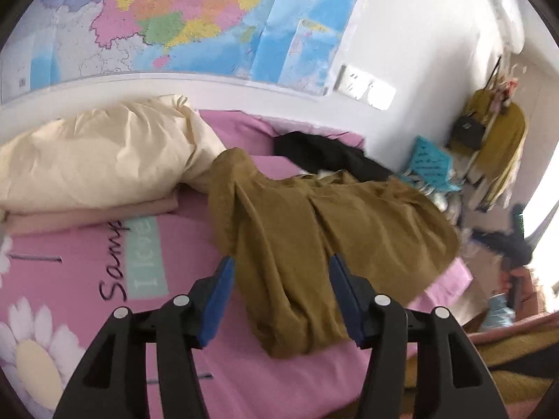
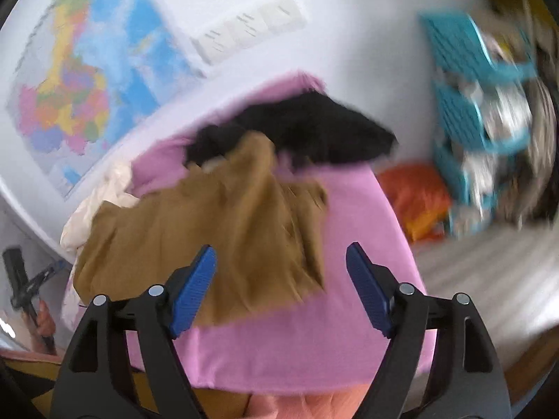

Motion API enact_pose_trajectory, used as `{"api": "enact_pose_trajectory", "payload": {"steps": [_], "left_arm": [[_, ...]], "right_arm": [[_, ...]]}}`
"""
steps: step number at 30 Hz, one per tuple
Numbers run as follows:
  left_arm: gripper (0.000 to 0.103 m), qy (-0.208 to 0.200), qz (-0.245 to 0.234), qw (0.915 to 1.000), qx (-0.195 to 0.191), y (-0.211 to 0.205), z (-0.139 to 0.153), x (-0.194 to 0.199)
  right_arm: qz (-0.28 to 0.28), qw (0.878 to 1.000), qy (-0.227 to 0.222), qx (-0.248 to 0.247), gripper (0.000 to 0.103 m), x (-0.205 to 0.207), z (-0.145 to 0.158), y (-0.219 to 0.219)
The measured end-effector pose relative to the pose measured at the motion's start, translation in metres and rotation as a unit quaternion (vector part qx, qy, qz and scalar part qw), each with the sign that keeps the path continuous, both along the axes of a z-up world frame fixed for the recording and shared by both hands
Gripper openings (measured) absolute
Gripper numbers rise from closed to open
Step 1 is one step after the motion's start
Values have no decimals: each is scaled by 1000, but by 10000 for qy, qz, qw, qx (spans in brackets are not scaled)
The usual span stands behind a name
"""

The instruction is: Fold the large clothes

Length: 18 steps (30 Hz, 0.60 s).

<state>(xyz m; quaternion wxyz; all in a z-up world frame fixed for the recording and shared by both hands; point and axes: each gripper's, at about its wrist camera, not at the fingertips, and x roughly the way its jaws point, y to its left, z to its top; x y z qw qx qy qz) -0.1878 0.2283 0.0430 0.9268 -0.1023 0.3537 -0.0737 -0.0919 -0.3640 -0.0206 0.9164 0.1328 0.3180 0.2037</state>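
Note:
An olive-brown garment [image 1: 314,223] lies spread and crumpled on the pink bed sheet [image 1: 195,241]. My left gripper [image 1: 281,269] is open just above its near part, holding nothing. The garment also shows in the right wrist view [image 2: 216,230], blurred. My right gripper [image 2: 281,262] is open above its near right edge and the pink sheet [image 2: 314,342], and is empty. A black garment [image 1: 325,153] lies at the bed's far end, partly under the brown one; it shows in the right wrist view too [image 2: 307,132].
A cream duvet [image 1: 97,160] sits on a folded beige cloth [image 1: 94,214] at the left. A map [image 1: 181,17] hangs on the wall. A blue rack [image 2: 478,118], an orange bag [image 2: 419,199] and yellow hanging clothes [image 1: 496,139] stand right of the bed.

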Motion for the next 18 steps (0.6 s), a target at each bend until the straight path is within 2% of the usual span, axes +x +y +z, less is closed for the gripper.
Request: {"api": "enact_pose_trajectory", "payload": {"steps": [3,4,6,8,14,15,16,17,18], "left_arm": [[54,246,-29,9992,328,-19,-9,37],[54,312,-78,9989,345,-22,-14,48],[54,514,-129,9972,520,-33,-27,70],[54,696,-73,9947,748,-33,-38,81],[47,1250,32,9912,428,-15,-68,112],[46,1293,39,9910,344,-13,-70,113],[45,1325,47,9908,266,-11,-71,113],[45,1312,50,9910,256,-9,-70,113],[44,1277,41,9913,308,-10,-69,112]], "right_arm": [[436,9977,-346,-380,76,23,19,37],[588,9961,-386,-531,72,33,20,50],[806,9913,-342,-979,64,59,13,88],[976,9879,-193,-1189,60,85,3,110],[1251,9810,315,-1447,58,133,-14,142],[1270,9787,331,-1579,55,135,-16,148],[1279,9760,355,-1726,42,138,-17,154],[1335,9734,374,-1822,35,139,-18,158],[1402,9693,373,-1983,22,140,-19,163]]}}
